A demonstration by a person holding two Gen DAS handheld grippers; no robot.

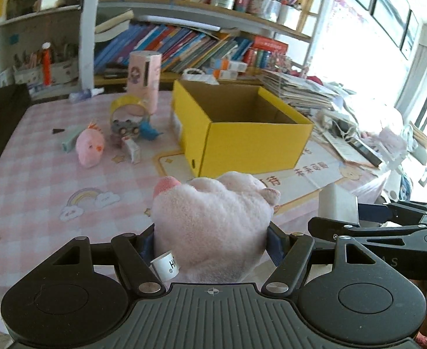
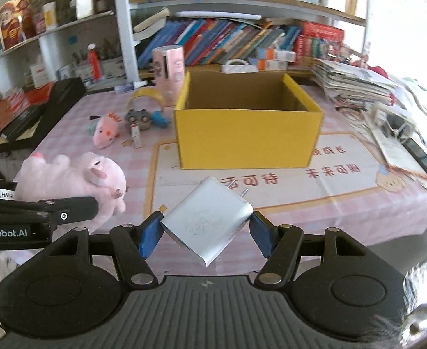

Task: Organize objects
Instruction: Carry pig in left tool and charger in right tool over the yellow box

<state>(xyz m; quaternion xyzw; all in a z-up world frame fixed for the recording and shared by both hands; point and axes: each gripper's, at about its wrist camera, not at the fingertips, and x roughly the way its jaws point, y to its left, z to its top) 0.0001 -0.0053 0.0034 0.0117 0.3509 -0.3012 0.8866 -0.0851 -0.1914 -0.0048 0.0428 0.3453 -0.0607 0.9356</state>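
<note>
Bookshelf [image 2: 242, 37] crammed with leaning books; paper stack [image 2: 356, 84] right; black case [image 2: 38, 107] left.

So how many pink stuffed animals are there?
2. A big pink plush pig is held in the left hand-held gripper. A small pink plush lies on the table, left of the yellow box. Clutter might hide more.

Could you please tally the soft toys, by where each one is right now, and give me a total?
Held in the left gripper: 1, the pale pink plush pig
Lying on the tablecloth: 1, the small pink plush chick
Inside the yellow box: 0 visible
Total: 2
</note>
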